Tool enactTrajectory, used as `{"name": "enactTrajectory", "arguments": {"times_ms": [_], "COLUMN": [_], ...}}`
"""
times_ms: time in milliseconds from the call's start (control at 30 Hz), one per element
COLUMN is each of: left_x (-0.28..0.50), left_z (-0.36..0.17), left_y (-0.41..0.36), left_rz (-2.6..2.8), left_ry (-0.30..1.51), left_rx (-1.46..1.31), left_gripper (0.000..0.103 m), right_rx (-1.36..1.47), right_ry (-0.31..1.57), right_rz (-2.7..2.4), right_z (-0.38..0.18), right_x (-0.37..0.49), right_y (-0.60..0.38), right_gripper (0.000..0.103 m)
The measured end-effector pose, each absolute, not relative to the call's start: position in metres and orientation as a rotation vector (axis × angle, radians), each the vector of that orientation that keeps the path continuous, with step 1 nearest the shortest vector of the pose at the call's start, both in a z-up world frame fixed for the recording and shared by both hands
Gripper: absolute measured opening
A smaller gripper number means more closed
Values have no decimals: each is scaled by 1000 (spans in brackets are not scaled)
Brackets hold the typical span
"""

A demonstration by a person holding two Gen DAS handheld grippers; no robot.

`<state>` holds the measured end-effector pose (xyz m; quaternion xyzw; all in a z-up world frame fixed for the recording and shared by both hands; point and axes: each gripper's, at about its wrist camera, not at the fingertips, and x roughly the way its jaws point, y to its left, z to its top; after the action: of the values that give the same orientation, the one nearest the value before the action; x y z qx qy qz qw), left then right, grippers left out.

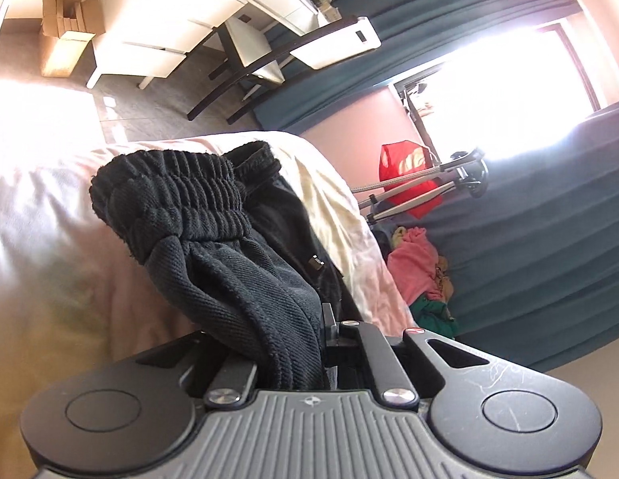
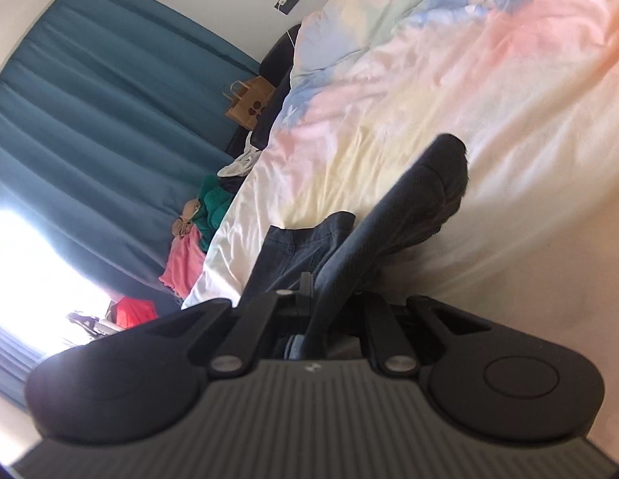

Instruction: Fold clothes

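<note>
In the left wrist view the trousers [image 1: 213, 235] lie on the bed [image 1: 50, 215] at mid-frame and run down into the left gripper [image 1: 305, 363] at the bottom, with a clothes pile [image 1: 417, 271] at right and a desk [image 1: 177, 12] at upper left.

Left gripper [image 1: 309, 343]: fingertips concealed by the black garment [image 1: 213, 247]. Right gripper [image 2: 309, 303]: fingertips likewise buried in dark cloth; garment's far end blurred. Window [image 1: 501, 92]: overexposed, no detail. Items on the desk [image 1: 213, 4]: too small to identify. Bed [image 2: 449, 92]: cropped by frame edge.
</note>
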<state>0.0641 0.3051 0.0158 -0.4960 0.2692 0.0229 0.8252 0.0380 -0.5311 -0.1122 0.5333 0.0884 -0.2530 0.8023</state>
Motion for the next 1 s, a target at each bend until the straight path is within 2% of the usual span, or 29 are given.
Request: {"name": "enactTrajectory", "arguments": {"times_ms": [267, 433, 567, 733, 867, 1000], "left_x": [160, 261, 356, 459, 500, 508], "left_z": [56, 49, 22, -41, -86, -104], "left_y": [293, 267, 238, 204, 196, 200], "left_rz": [59, 115, 161, 248, 277, 235], "left_ry": [564, 567, 562, 673, 758, 781], "left_rx": [-1016, -956, -887, -781, -729, -707], "left_gripper": [6, 7, 7, 7, 7, 11], "right_rx": [958, 836, 763, 674, 689, 742], "right_ry": [192, 276, 372, 505, 545, 509], "right_rz": [-531, -589, -638, -685, -683, -665], "right_z": [-40, -35, -64, -123, -168, -185], "right_x": [133, 234, 316, 395, 417, 417], "right_y": [-535, -544, -560, -574, -579, -581], "right_gripper": [7, 7, 7, 7, 7, 10]}}
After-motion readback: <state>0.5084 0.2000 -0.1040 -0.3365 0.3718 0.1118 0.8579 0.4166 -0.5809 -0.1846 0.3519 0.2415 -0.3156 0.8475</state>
